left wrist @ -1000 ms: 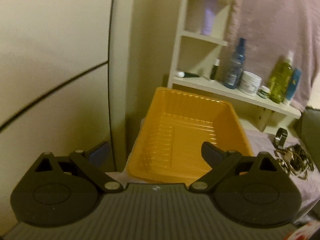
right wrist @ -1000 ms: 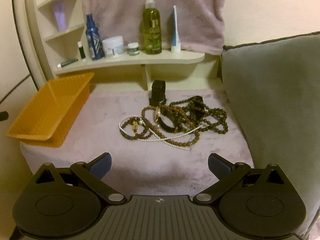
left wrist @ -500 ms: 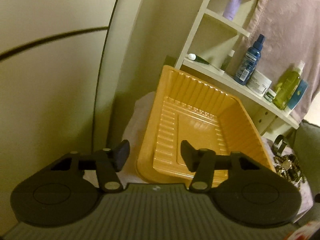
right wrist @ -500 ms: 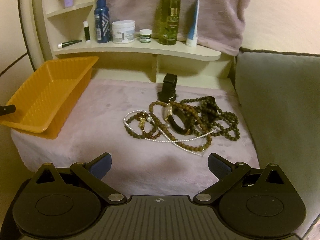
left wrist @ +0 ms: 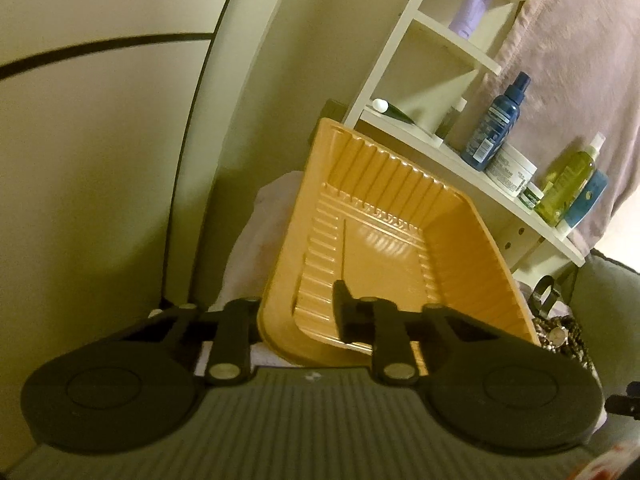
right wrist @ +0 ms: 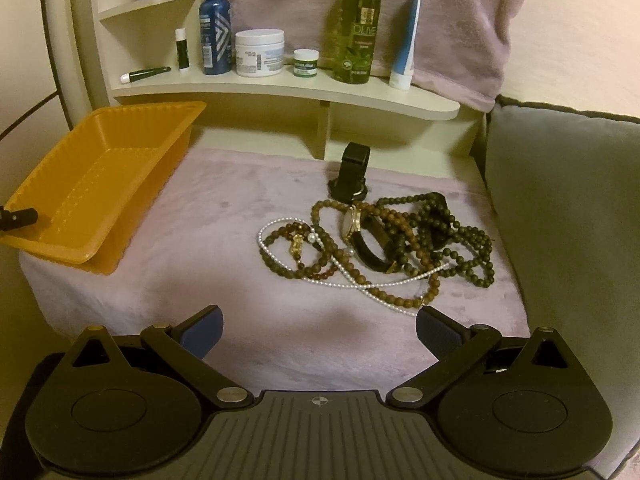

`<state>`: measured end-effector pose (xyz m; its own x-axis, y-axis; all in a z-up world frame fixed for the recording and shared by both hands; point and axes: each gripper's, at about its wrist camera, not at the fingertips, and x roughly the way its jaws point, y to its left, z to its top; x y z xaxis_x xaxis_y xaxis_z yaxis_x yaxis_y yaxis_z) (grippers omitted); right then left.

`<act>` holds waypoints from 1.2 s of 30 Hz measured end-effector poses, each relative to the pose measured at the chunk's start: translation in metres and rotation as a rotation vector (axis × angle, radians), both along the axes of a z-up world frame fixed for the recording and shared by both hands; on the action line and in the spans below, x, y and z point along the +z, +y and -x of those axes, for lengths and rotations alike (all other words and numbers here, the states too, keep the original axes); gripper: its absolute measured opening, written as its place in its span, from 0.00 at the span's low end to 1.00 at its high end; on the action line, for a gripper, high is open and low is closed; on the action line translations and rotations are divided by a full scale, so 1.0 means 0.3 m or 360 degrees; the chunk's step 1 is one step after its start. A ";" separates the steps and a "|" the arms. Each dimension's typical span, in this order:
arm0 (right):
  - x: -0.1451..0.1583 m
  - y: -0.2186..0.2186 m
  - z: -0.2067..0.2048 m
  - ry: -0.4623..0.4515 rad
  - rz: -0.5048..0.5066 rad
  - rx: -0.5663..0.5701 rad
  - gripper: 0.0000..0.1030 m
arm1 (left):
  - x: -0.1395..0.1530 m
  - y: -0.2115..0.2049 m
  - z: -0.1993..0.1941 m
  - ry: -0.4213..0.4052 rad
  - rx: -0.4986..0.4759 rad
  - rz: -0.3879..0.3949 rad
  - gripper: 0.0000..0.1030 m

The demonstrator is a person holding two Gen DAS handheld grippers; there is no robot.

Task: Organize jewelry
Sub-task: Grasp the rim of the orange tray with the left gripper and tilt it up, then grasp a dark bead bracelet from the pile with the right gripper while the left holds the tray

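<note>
We see the left gripper [left wrist: 298, 316] jaws closing across the near rim of the orange tray [left wrist: 384, 240], wide a second ago. Right gripper [right wrist: 318, 330] jaws stand wide, empty. Jewelry pile [right wrist: 376, 248] lies right of the tray; we judge sorting unstarted.

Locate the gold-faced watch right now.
In the right wrist view, the watch lies right of centre on the pink cloth, tangled in the beads, in front of the black stand.
</note>
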<state>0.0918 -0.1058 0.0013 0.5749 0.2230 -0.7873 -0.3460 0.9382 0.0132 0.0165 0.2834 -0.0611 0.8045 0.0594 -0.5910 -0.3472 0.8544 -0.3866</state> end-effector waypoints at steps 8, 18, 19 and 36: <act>-0.009 -0.023 -0.002 -0.0001 -0.0044 -0.0035 0.99 | 0.053 -0.044 -0.015 0.0089 -0.0062 -0.0210 0.11; -0.047 -0.092 -0.023 -0.0016 -0.0143 -0.0125 0.99 | 0.156 -0.165 -0.042 0.0160 -0.0189 -0.0617 0.03; -0.050 -0.100 -0.026 -0.0019 -0.0156 -0.0132 0.99 | 0.164 -0.174 -0.041 0.0161 -0.0199 -0.0644 0.03; -0.143 -0.064 -0.126 -0.0073 -0.0264 -0.0008 0.51 | 0.226 -0.278 -0.081 0.0176 -0.0263 -0.0896 0.03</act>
<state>0.1296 -0.1249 -0.0415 0.6106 0.3447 -0.7130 -0.3450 0.9262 0.1523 0.0407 0.2000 0.0068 0.7651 0.2672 -0.5858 -0.2046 0.9636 0.1722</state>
